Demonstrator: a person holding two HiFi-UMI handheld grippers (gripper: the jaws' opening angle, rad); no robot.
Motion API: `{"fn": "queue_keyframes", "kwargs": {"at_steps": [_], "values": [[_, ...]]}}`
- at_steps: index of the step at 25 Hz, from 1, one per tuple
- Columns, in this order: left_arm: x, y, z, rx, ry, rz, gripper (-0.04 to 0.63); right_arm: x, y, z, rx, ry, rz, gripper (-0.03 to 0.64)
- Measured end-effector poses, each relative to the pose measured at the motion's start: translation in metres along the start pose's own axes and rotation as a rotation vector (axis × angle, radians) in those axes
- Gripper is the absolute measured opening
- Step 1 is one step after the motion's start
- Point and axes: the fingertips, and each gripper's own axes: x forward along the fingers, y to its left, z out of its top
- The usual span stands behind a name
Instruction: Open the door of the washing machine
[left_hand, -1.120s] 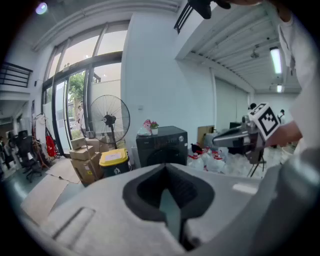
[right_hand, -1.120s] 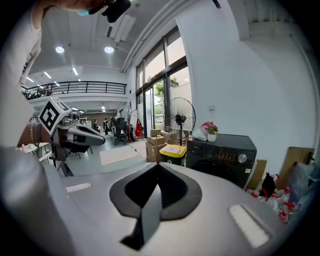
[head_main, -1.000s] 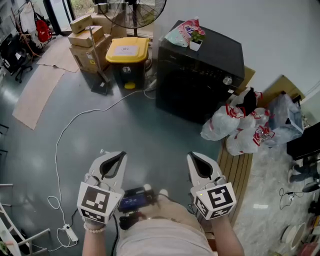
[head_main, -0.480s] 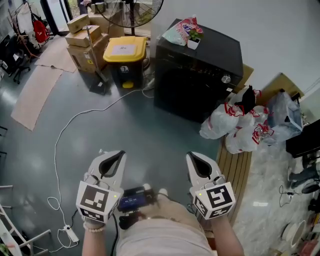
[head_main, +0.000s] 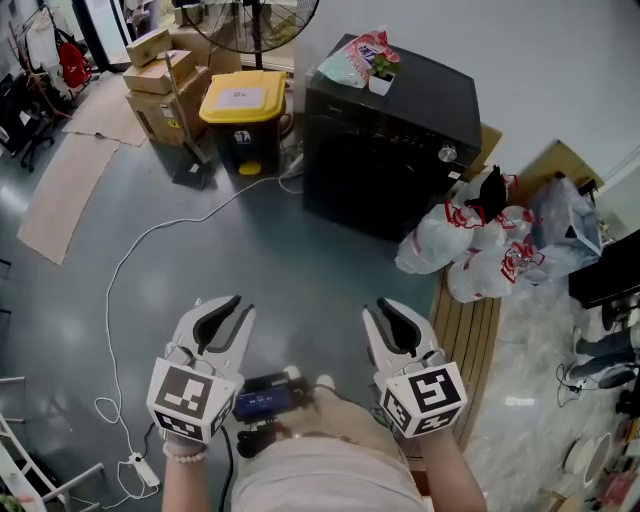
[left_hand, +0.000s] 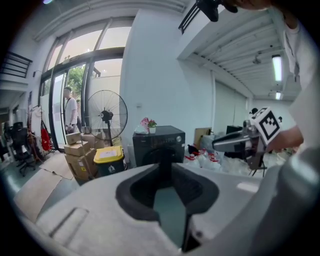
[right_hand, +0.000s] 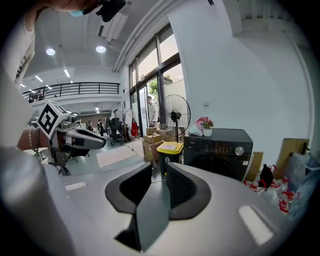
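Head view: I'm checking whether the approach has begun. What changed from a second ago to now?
The left tool and the right tool have just been opening their jaws, from shut to apart, with nothing between them. Both tools kept their place, and the washing machine, well ahead of them, stays closed.

Boxy black washing machine (head_main: 390, 130); dark plastic bin (head_main: 243, 150), yellow lid (head_main: 243, 97); plain brown cardboard boxes (head_main: 150, 80); white plastic bags (head_main: 440, 245) printed red; glossy grey-blue floor (head_main: 300, 270); pale grey left gripper (head_main: 240, 307) and right gripper (head_main: 377, 307), black-lined, with black-and-white square markers (head_main: 186, 398).
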Motion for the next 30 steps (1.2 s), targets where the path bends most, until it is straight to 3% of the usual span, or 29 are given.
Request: {"fn": "queue_keyframes", "kwargs": {"at_steps": [4,30], "values": [[0.000,0.003,-0.002,-0.008,0.001,-0.004,0.087,0.001,0.001,-0.002,0.017,0.005,-0.017,0.117],[-0.017,0.056,0.000,0.024,-0.040,-0.001,0.089,0.019,0.024,0.009,0.017,-0.042,-0.090,0.118]]}}
